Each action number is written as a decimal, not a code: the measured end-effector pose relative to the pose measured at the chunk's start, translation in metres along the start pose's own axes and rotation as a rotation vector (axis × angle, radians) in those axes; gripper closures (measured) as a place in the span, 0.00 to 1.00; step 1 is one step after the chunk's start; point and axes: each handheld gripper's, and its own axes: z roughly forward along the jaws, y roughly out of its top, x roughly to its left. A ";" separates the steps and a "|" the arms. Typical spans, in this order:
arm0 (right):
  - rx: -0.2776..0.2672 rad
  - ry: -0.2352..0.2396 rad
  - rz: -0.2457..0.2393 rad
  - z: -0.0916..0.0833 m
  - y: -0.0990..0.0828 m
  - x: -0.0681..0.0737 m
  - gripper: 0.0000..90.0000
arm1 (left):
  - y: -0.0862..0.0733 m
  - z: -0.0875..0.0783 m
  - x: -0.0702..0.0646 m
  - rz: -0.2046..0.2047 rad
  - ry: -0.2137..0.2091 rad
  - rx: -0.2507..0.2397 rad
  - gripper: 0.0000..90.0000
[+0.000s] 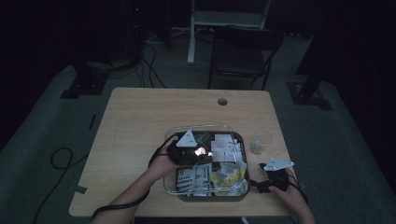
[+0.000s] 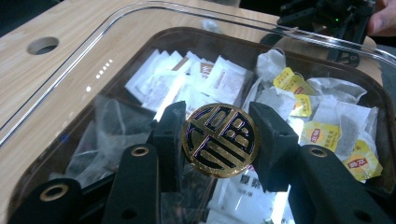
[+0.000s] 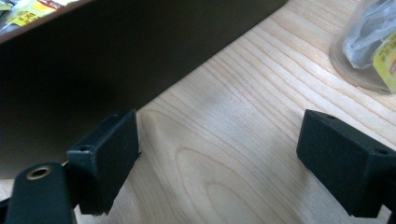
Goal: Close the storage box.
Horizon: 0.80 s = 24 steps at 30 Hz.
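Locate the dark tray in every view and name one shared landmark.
High view: tray at the table's near middle.
Left gripper view: its brown rim curves behind the jaws.
Right gripper view: its dark wall covers the upper left.
Shared landmark: yellow-tagged tea bags inside it.

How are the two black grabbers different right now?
The left gripper is shut on a round black-and-gold disc, while the right gripper is open with nothing between its jaws. The left gripper hangs over the dark tray of tea bags, while the right gripper is outside that tray, over the bare wooden table near a clear cup. Both have two black jaws, and each is held in one hand.
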 end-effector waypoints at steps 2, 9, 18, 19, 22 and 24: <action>0.000 0.000 0.000 0.000 0.000 0.000 0.14 | 0.002 0.007 -0.002 0.007 -0.015 0.011 0.67; -0.001 0.000 -0.001 0.000 0.000 0.000 0.14 | 0.008 0.025 -0.006 0.030 -0.044 0.037 0.67; 0.000 0.002 -0.005 0.000 0.000 0.000 0.14 | 0.008 0.041 -0.006 0.032 -0.048 0.065 0.67; 0.000 0.002 -0.005 0.000 0.000 0.000 0.14 | 0.008 0.041 -0.006 0.032 -0.048 0.065 0.66; 0.000 0.003 -0.006 0.000 0.000 0.000 0.14 | 0.006 0.046 -0.005 0.026 -0.045 0.076 0.66; -0.001 0.003 -0.006 0.000 0.000 0.000 0.14 | 0.006 0.048 -0.005 0.020 -0.045 0.077 0.66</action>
